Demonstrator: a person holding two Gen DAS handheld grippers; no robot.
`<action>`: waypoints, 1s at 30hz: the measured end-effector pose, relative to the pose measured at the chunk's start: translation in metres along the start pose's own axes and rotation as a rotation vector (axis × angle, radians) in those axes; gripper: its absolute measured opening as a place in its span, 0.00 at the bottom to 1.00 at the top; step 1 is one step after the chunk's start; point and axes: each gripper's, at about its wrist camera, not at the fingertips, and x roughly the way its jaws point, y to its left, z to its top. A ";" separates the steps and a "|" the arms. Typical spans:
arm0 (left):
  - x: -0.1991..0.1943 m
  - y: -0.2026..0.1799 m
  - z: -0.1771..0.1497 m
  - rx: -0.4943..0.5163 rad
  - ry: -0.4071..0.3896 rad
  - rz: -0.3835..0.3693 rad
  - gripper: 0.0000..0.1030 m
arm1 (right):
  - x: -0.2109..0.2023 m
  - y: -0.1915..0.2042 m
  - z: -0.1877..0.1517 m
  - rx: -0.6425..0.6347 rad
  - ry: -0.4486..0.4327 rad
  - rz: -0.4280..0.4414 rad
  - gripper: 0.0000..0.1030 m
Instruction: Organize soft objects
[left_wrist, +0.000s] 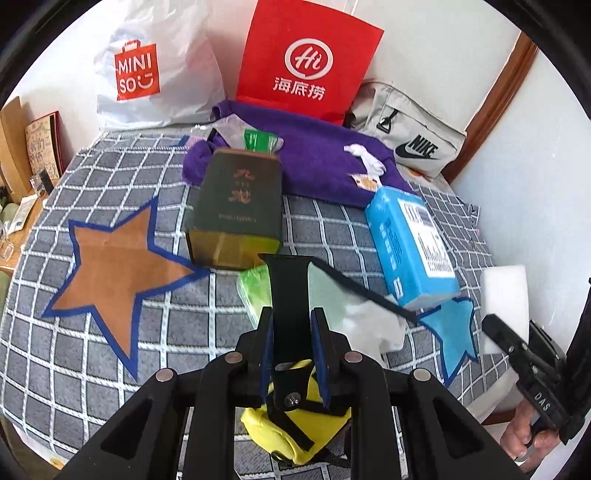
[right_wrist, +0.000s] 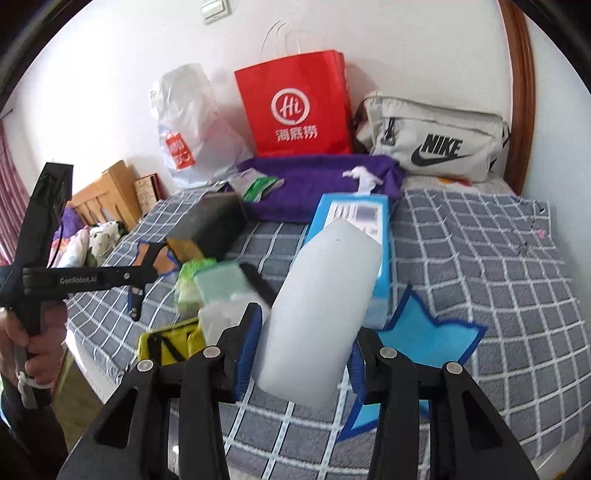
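My left gripper (left_wrist: 291, 323) is shut on a black strap (left_wrist: 288, 291) joined to a yellow pouch (left_wrist: 295, 424), held above the checked bed cover. My right gripper (right_wrist: 303, 339) is shut on a white foam block (right_wrist: 317, 310), lifted over the blue star patch (right_wrist: 424, 339); the block also shows at the right in the left wrist view (left_wrist: 504, 295). A green sponge (right_wrist: 218, 282), a green packet (left_wrist: 253, 291) and white wadding (left_wrist: 373, 325) lie between the grippers. A blue tissue pack (left_wrist: 410, 243) lies to the right.
A dark green box (left_wrist: 236, 210) lies mid-bed beside an orange star patch (left_wrist: 118, 266). A purple towel (left_wrist: 317, 151), a red paper bag (left_wrist: 306, 62), a white Miniso bag (left_wrist: 147, 74) and a grey Nike bag (left_wrist: 410, 136) stand at the wall.
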 end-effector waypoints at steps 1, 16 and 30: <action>0.000 0.001 0.003 -0.002 -0.003 0.000 0.18 | 0.000 0.000 0.006 -0.001 -0.006 -0.005 0.41; 0.005 0.005 0.064 -0.015 -0.033 0.008 0.18 | 0.031 -0.020 0.084 0.052 -0.009 0.013 0.42; 0.033 0.016 0.133 -0.054 -0.022 0.007 0.18 | 0.073 -0.032 0.154 0.015 -0.049 -0.016 0.42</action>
